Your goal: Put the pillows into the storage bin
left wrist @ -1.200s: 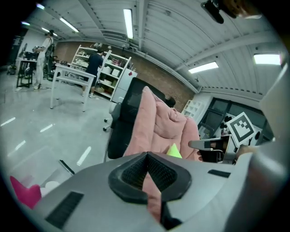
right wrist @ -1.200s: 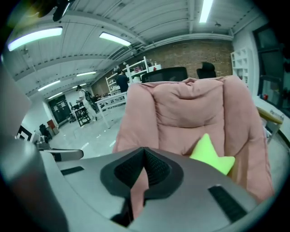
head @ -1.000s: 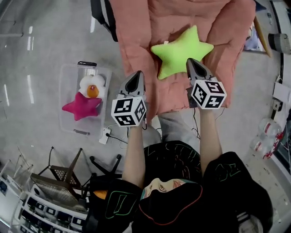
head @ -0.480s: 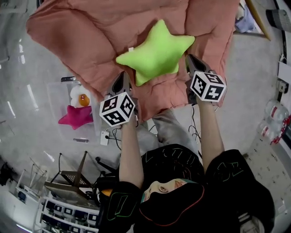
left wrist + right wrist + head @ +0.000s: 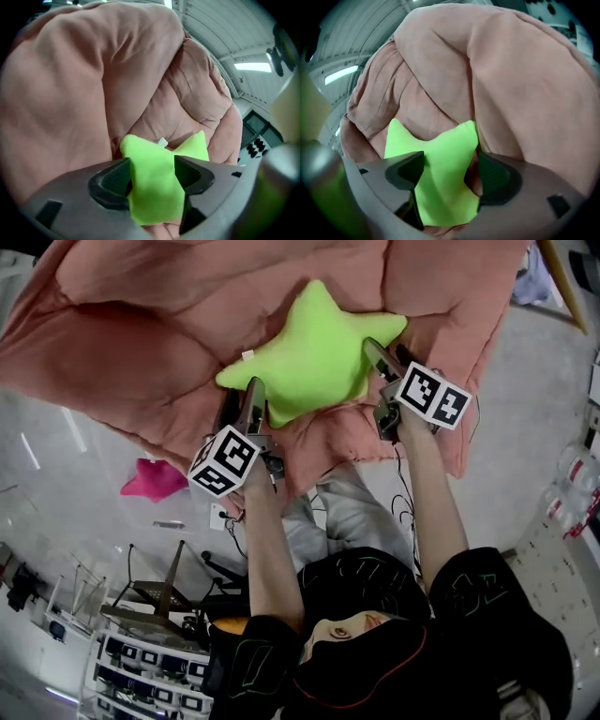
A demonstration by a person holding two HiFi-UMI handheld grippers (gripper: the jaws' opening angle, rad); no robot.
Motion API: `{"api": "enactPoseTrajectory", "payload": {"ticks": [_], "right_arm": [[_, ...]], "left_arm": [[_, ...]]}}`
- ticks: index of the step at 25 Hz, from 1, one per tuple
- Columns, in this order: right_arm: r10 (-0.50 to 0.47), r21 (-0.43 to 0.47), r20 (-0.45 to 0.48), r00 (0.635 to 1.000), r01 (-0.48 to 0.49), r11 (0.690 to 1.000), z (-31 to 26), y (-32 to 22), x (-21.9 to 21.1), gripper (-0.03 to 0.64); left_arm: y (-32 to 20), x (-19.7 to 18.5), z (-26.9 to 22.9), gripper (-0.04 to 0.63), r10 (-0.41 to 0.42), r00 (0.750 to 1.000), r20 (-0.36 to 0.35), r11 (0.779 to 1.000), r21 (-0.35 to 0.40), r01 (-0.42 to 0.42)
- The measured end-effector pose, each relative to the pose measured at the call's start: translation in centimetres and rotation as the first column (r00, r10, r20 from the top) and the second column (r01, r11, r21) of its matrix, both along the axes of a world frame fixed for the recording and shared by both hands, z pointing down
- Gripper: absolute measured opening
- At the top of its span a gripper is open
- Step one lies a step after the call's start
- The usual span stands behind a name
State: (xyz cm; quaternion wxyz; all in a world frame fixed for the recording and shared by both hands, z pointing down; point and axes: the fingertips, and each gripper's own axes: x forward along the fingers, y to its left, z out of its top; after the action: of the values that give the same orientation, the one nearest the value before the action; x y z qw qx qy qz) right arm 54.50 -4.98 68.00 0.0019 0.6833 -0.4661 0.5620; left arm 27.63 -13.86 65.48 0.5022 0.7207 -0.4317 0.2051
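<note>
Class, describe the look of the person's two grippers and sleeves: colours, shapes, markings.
Both the left gripper and right gripper have dark grey, pointed jaws and a white cube with black square markers. The sleeves are black with green outlines. Both pairs of jaws have just been opening, a green pillow point between each.

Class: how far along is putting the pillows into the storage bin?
Done: a pink star pillow lies apart at the left; whether in the bin is unclear. In hand: the left gripper and right gripper, jaws just opened, each straddle a point of the green star pillow on the pink cushion, not yet clamped. Left: grip, lift, carry it over.
</note>
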Motion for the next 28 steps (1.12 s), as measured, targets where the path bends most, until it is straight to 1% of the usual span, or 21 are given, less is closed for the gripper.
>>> {"api": "enactPoseTrajectory", "payload": {"ticks": [2, 4, 7, 9, 10, 11, 15, 18, 20, 23, 26, 28], "right_arm": [[0.030, 0.027, 0.061, 0.998, -0.031, 0.999, 0.6, -0.4, -0.1, 0.348], [0.038, 0.065, 0.111, 0.993, -0.045, 0.997, 0.7, -0.6, -0.1, 0.348], [0.027, 0.124, 0.187, 0.982, -0.051, 0.991, 0.9, -1.1, -0.2, 0.348], [0.017, 0.156, 0.217, 0.976, -0.052, 0.986, 1.5, -1.7, -0.3, 0.347], [0.010, 0.169, 0.224, 0.975, -0.048, 0.984, 1.6, -2.0, -0.3, 0.339], [-0.001, 0.178, 0.226, 0.974, -0.041, 0.983, 1.7, -2.2, -0.5, 0.315], [-0.045, 0.181, 0.205, 0.978, 0.007, 0.983, 0.9, -2.7, -1.5, 0.218], [-0.073, 0.184, 0.177, 0.981, 0.040, 0.982, -0.1, -2.6, -1.7, 0.194], [-0.101, 0.213, 0.156, 0.983, 0.066, 0.975, -1.8, -2.7, -1.7, 0.183], [-0.132, 0.276, 0.117, 0.984, 0.096, 0.956, -6.7, -2.6, -2.3, 0.183], [-0.161, 0.334, 0.065, 0.985, 0.131, 0.934, -13.4, -2.5, -4.6, 0.183], [-0.179, 0.363, 0.030, 0.983, 0.156, 0.919, -16.3, -2.7, -5.5, 0.184]], "left_arm": [[0.0, 0.3, 1.0, 0.323, -0.029, 0.999, -0.017, 0.999, -0.026, 0.029], [-0.1, 0.9, 1.3, 0.322, -0.051, 0.998, -0.040, 0.998, -0.035, 0.050], [-0.4, 1.4, 1.5, 0.306, -0.079, 0.993, -0.083, 0.996, -0.041, 0.075], [-0.8, 1.8, 2.2, 0.288, -0.091, 0.990, -0.111, 0.995, -0.044, 0.086], [-1.0, 2.0, 2.5, 0.277, -0.092, 0.988, -0.121, 0.995, -0.042, 0.087], [-1.2, 2.0, 2.6, 0.262, -0.087, 0.988, -0.126, 0.996, -0.036, 0.083], [-1.6, 1.7, 2.4, 0.196, -0.066, 0.992, -0.108, 0.998, -0.003, 0.067], [-1.0, 1.8, 1.7, 0.169, -0.068, 0.992, -0.107, 0.998, -0.003, 0.068], [-0.8, 1.6, 0.4, 0.167, -0.062, 0.992, -0.110, 0.998, 0.022, 0.065], [-0.1, 0.8, -4.1, 0.167, -0.078, 0.986, -0.146, 0.993, 0.079, 0.090], [0.8, -1.8, -10.2, 0.170, -0.096, 0.978, -0.187, 0.983, 0.134, 0.123], [1.1, -2.9, -12.7, 0.172, -0.110, 0.971, -0.213, 0.975, 0.168, 0.148]]}}
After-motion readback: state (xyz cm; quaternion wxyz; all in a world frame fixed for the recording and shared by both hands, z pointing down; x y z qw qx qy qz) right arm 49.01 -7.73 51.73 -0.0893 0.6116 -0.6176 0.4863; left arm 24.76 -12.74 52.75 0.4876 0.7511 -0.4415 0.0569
